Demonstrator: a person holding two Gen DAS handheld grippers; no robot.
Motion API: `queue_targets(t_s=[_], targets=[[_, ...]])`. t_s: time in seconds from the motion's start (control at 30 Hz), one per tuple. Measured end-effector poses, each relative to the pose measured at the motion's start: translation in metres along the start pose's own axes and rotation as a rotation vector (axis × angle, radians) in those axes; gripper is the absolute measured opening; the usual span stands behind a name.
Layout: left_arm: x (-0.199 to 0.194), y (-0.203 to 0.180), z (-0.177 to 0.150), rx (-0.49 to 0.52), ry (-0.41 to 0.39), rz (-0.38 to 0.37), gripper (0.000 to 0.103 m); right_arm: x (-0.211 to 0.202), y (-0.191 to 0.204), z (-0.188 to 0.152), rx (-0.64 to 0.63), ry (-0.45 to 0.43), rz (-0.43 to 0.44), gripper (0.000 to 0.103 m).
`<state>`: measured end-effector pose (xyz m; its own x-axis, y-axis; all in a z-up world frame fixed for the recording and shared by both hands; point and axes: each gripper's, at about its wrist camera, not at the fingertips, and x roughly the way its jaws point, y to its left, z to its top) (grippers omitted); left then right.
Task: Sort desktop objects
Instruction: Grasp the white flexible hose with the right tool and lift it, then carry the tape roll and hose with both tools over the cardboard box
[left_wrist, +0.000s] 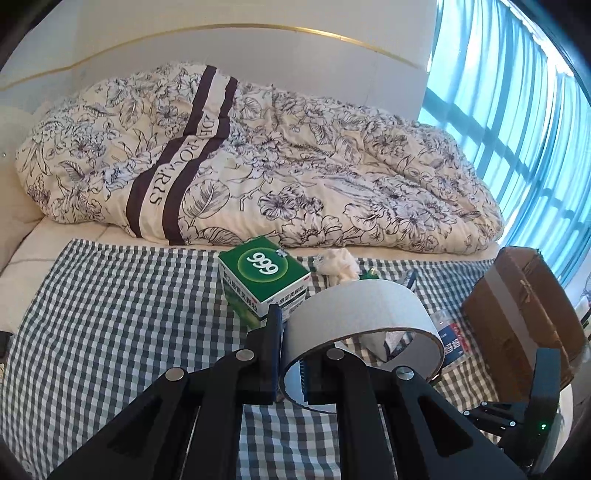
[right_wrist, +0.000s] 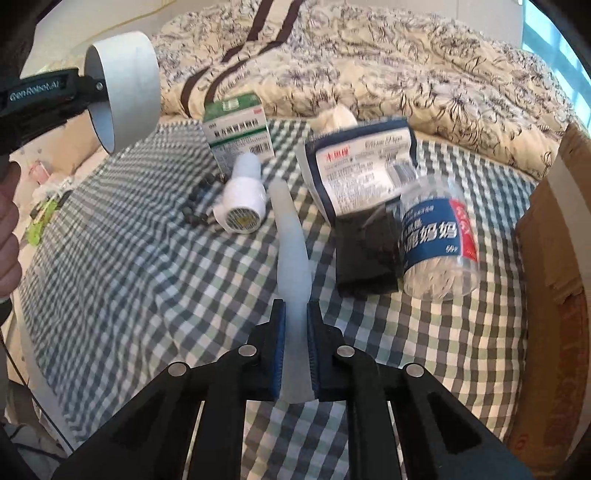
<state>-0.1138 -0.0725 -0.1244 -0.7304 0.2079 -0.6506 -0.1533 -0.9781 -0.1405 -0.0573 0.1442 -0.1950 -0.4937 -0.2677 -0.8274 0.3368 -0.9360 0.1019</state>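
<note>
Clamped in the right claw is a white spoon, the left claw grips a tape roll, while ahead of both a green box, cotton-swab jar and wipes packet lie unsorted beside the cardboard box, so sorting seems barely underway.

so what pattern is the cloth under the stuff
Grey-and-white gingham check on the cloth, clearest in the right wrist view.
</note>
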Motion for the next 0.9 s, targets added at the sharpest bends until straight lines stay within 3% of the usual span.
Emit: queue_targets(t_s=[0.2, 0.9], targets=[[-0.015, -0.008, 0.005, 0.008, -0.027, 0.000, 0.009, -0.019, 0.003, 0.010, 0.012, -0.089, 0.030, 0.010], [-0.066, -0.052, 0.017, 0.064, -0.129, -0.003, 0.009, -0.120, -0.003, 0.019, -0.007, -0.461, -0.024, 0.010]])
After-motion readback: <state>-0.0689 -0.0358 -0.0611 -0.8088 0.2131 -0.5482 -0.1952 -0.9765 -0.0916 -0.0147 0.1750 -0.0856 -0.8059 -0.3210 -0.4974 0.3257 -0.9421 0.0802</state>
